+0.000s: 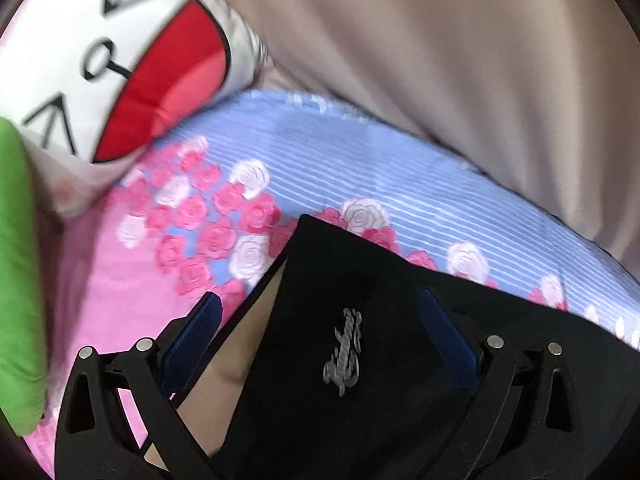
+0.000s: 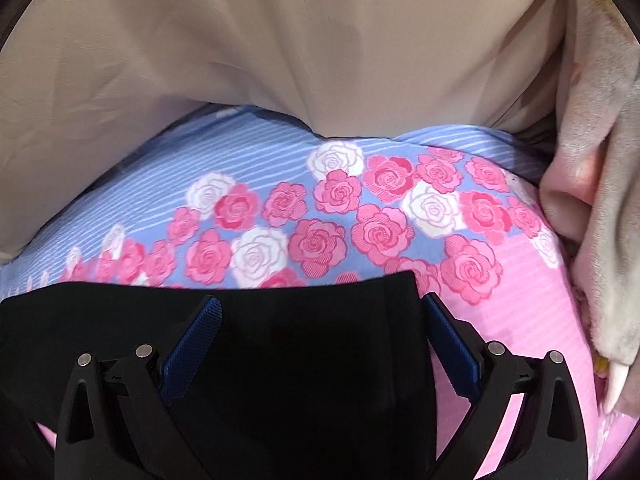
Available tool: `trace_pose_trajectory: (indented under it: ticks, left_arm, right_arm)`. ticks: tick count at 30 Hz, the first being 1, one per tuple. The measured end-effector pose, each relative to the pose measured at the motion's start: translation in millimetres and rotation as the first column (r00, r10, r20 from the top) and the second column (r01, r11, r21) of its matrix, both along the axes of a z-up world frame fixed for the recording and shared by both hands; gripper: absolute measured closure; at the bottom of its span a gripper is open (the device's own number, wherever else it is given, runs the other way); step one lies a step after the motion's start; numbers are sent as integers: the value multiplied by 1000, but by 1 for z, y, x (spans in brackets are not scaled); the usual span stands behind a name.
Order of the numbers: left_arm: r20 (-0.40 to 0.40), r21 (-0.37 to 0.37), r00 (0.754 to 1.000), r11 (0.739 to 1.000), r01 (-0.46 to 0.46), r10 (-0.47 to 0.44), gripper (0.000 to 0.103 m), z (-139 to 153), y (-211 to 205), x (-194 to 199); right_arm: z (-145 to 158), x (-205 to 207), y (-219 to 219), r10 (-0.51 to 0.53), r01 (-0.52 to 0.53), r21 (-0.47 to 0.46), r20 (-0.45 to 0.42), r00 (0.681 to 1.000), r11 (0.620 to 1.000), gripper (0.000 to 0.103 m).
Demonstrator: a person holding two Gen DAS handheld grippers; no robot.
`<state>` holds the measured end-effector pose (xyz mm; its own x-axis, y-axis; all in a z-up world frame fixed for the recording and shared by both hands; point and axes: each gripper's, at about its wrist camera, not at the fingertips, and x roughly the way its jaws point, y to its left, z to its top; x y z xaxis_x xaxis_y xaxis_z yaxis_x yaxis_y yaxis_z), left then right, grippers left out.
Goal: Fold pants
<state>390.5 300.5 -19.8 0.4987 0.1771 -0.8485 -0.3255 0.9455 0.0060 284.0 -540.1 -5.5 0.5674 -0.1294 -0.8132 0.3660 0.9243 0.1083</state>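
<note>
While the black stretchy pants point(image 1: 360, 360) are lying spread across the rose-printed pink and blue bedsheet point(image 1: 312, 168), both tools are hanging over them with jaws apart, grasping nothing. Working from the left, a green soft cushion point(image 1: 16, 272) and a white cartoon-face pillow point(image 1: 112, 60) are crowding the sheet's edge, and the left tool point(image 1: 320, 312) is straddling the corner bearing a silver script logo point(image 1: 344, 352). Further right, the right tool point(image 2: 320, 312) is straddling the opposite corner, its right finger sitting off the cloth over bare sheet, near a grey plush blanket point(image 2: 600, 200). Closing from here is risking a pinch of bedsheet along with the pants, or of only the top layer, letting the fold sag unevenly.
</note>
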Motion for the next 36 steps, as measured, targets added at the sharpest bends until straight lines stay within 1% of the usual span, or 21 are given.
trace_pose_trajectory:
  ticks: [2,3,4,5,6,7,9,11,15,19,22,24,25,26,28,29,30,31,33,35,36]
  left_arm:
    - [-28,-15,1000,1000,0,0,8,-10,2,13]
    - [-43,-33,999,999,5,-6,19,-15,1,20]
    - [-49,-56,999,998,10,-13,27,-19,2,25]
    - [-55,-73,998,997,6,-10,35,-20,1,29]
    - [-47,-52,999,999,-9,7,68,-17,1,29]
    - [-54,-47,998,999,-19,17,81,-15,1,30]
    - [-43,-114,999,993,-17,12,83,-6,3,24]
    - [11,-117,1000,993,8,-7,84,12,0,8]
    - [168,-120,983,988,101,-80,88,70,-7,-65]
    - [255,-139,957,974,179,-139,88,110,1,-152]
    - [275,-126,947,971,204,-164,88,117,13,-217]
    - [249,-117,953,972,206,-172,85,106,22,-245]
    - [212,-98,963,977,190,-166,82,93,26,-258]
    - [179,-71,970,981,179,-164,77,80,26,-266]
    - [137,-21,982,991,131,-127,72,58,31,-276]
    - [120,-16,988,995,96,-94,65,47,33,-285]
    - [119,-51,990,996,76,-70,59,42,37,-293]
    - [126,-102,991,993,59,-46,46,39,40,-296]
    - [153,-222,988,975,28,6,22,35,45,-310]
    - [164,-304,985,953,4,48,15,33,42,-318]
    - [157,-345,986,938,1,57,14,28,37,-313]
  right_arm:
    - [-2,2,2,3,-3,-9,4,1000,1000,20]
    - [-1,2,4,2,-2,-25,5,1000,1000,34]
    - [0,1,5,8,-8,-21,11,1000,1000,53]
    - [1,-1,7,30,-30,17,29,999,999,67]
    - [1,-3,9,44,-47,59,38,998,997,85]
    - [3,-5,12,52,-56,88,51,997,995,91]
    - [11,-9,22,64,-68,60,70,995,996,92]
    - [29,-22,36,78,-84,39,127,989,996,92]
    - [79,-67,56,115,-121,9,253,961,993,92]
    - [123,-136,66,179,-170,-57,357,917,984,92]
    - [133,-197,68,214,-188,-104,382,899,977,92]
    - [123,-229,66,224,-189,-131,355,907,973,91]
    - [108,-244,64,219,-189,-123,318,923,974,87]
    - [98,-254,58,204,-177,-116,287,936,977,83]
    - [68,-269,49,155,-136,-98,223,962,986,68]
    - [57,-279,45,122,-103,-97,210,970,990,65]
    - [52,-290,41,96,-79,-83,215,972,993,60]
    - [48,-302,34,44,-32,-57,233,971,998,55]
    - [48,-326,29,-6,17,-39,270,963,999,51]
    - [54,-346,32,-27,41,-40,313,949,998,43]
    - [58,-353,38,-28,46,-46,336,942,998,36]
